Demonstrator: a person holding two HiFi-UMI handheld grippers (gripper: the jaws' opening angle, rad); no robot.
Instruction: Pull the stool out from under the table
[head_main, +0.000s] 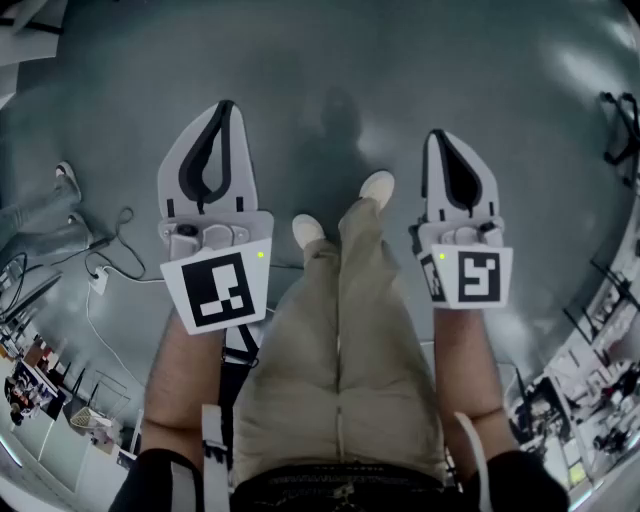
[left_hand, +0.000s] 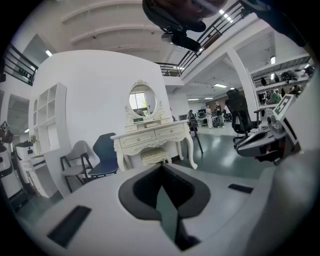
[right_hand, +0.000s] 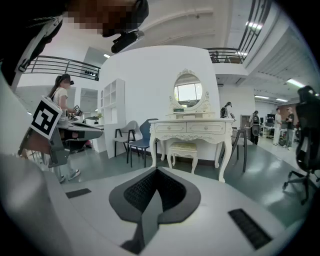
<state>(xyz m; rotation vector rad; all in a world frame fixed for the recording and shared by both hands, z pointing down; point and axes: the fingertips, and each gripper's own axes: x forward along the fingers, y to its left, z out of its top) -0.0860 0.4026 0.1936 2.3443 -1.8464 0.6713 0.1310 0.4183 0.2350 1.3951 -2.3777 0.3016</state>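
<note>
Head view: left claw (head_main: 226, 108) and right claw (head_main: 437, 135) out front over grey floor (head_main: 320, 60), both pinched closed on nothing. No stool here.

Left gripper view: stool (left_hand: 154, 156) far off, tucked between the legs of the white surface (left_hand: 150, 136), blue chair (left_hand: 102, 152) just left.

Right gripper view: same deal, stool well apart from the claw. Looks light and rigid, cushion soft. Probably best grabbed at the seat rail or a leg.
</note>
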